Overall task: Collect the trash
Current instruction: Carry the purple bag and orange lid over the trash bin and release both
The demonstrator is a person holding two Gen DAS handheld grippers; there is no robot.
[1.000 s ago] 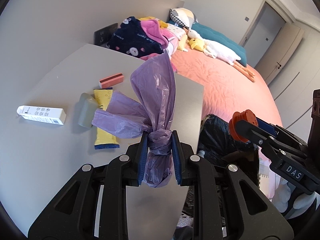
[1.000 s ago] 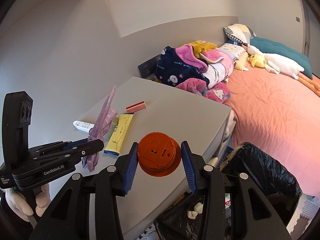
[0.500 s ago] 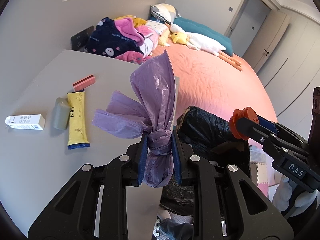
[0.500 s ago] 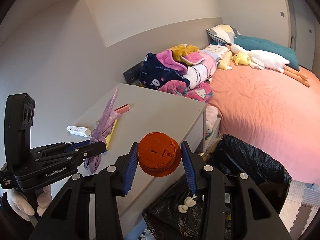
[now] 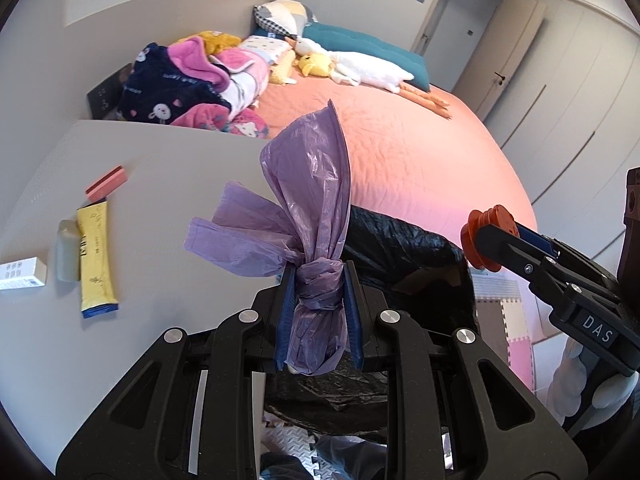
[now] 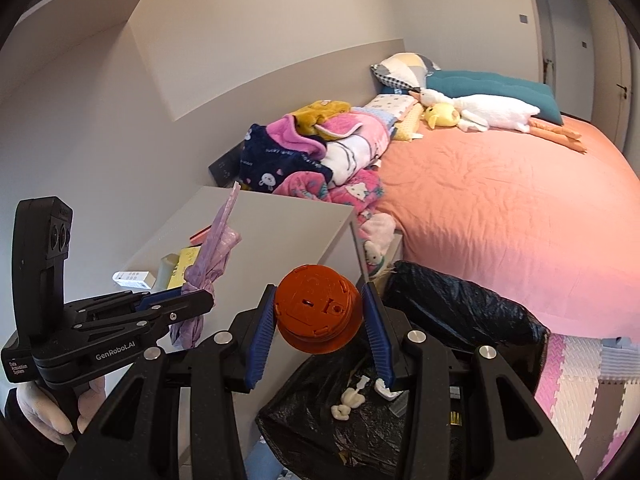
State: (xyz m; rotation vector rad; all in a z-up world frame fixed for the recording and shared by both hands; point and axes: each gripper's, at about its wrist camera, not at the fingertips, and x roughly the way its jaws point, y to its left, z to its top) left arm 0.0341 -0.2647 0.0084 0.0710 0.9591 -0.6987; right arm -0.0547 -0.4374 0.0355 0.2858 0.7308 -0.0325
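My left gripper [image 5: 319,312] is shut on a knotted purple plastic bag [image 5: 308,208] and holds it in the air at the grey table's right edge, above the black trash bag [image 5: 404,256]. My right gripper [image 6: 318,320] is shut on an orange round lid [image 6: 316,314] and holds it over the open black trash bag [image 6: 460,312]. The lid also shows in the left wrist view [image 5: 486,242]. The purple bag also shows in the right wrist view [image 6: 210,264]. On the table [image 5: 168,184] lie a yellow sachet [image 5: 94,256], a pink block [image 5: 107,183], a small pale bottle [image 5: 67,250] and a white box [image 5: 22,274].
A bed with an orange cover [image 6: 500,200] stands right of the table, with folded blankets [image 6: 312,152] and plush toys [image 6: 480,112] at its head. The trash bag holds white scraps [image 6: 348,402]. Foam floor mats [image 6: 580,380] lie at the right.
Both grippers have moved right, off the table toward the black trash bag, each still holding its item. The table items have slid left in view.
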